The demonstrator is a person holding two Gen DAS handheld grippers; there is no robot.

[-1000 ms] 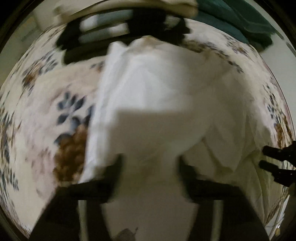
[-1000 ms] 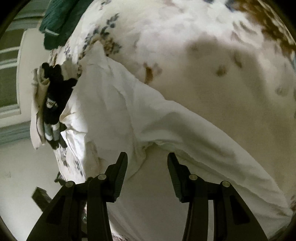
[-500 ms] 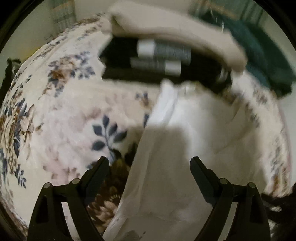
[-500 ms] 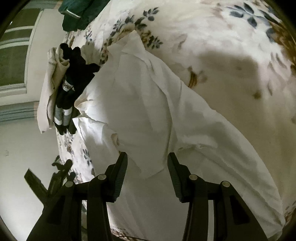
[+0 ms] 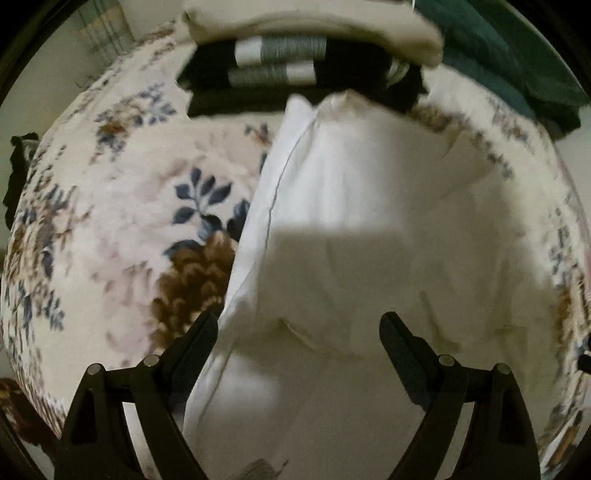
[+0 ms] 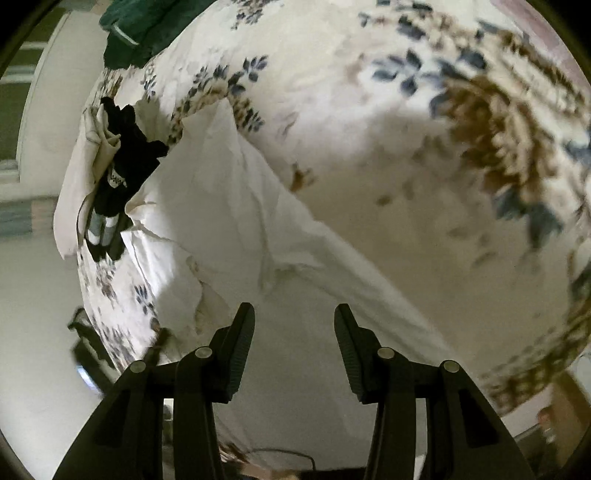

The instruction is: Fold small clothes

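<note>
A white garment (image 5: 362, 221) lies spread and partly folded on a floral blanket (image 5: 122, 221). It also shows in the right wrist view (image 6: 229, 214). My left gripper (image 5: 299, 332) is open and empty, hovering over the garment's near part. My right gripper (image 6: 294, 325) is open and empty over the garment's near edge. Whether either touches the cloth I cannot tell.
A stack of folded clothes sits beyond the garment: a black piece with grey and white stripes (image 5: 280, 70) under a cream one (image 5: 314, 18). It shows at left in the right wrist view (image 6: 125, 162). A dark green garment (image 5: 517, 55) lies at the far right.
The left gripper has opened wide and drawn back from the white garment. The right gripper has stayed open and shifted over the cloth's near edge.
</note>
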